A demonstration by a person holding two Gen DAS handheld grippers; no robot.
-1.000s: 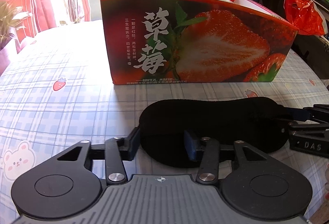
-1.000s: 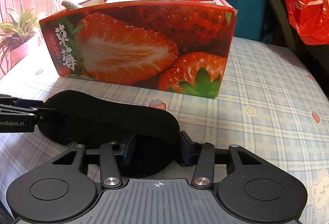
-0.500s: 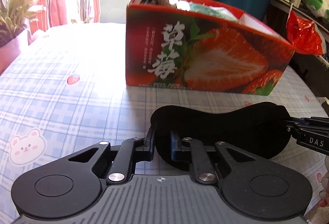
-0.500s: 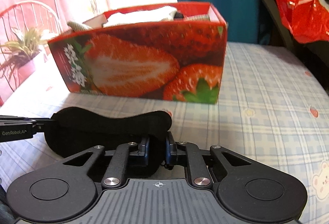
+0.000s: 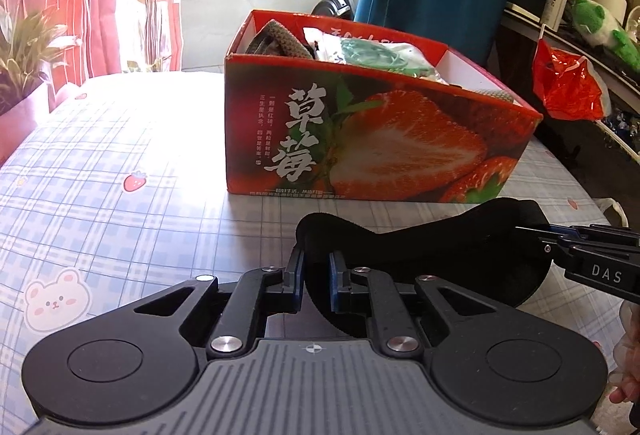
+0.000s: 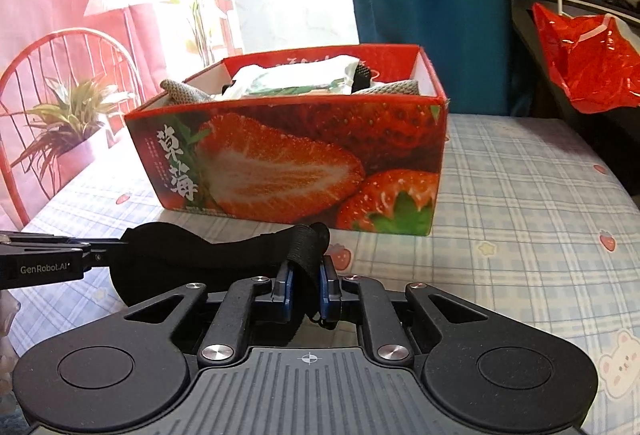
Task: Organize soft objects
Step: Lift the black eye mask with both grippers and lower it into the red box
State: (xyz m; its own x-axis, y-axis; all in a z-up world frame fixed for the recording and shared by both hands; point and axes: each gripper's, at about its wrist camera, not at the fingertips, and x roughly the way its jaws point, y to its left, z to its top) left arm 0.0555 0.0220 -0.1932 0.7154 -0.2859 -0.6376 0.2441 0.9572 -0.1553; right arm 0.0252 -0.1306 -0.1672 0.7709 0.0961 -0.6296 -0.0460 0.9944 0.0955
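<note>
A black soft eye mask (image 5: 420, 255) hangs stretched between my two grippers, lifted above the checked tablecloth. My left gripper (image 5: 316, 275) is shut on its left end. My right gripper (image 6: 306, 285) is shut on its right end, where a black strap (image 6: 306, 255) folds over. The right gripper's fingers (image 5: 580, 239) enter the left wrist view from the right; the left gripper's fingers (image 6: 60, 255) enter the right wrist view from the left. The red strawberry box (image 5: 380, 139) (image 6: 300, 163) stands just beyond the mask, open at the top, with soft items inside.
The table (image 5: 120, 163) carries a blue checked cloth with bear and strawberry prints. A potted plant (image 6: 68, 127) and a red wire chair (image 6: 60, 47) stand at the left. A red plastic bag (image 5: 568, 83) hangs at the right beside dark shelves.
Both grippers closed on the ends of the eye mask and lifted it off the cloth. The views rose, showing more of the box's inside.
</note>
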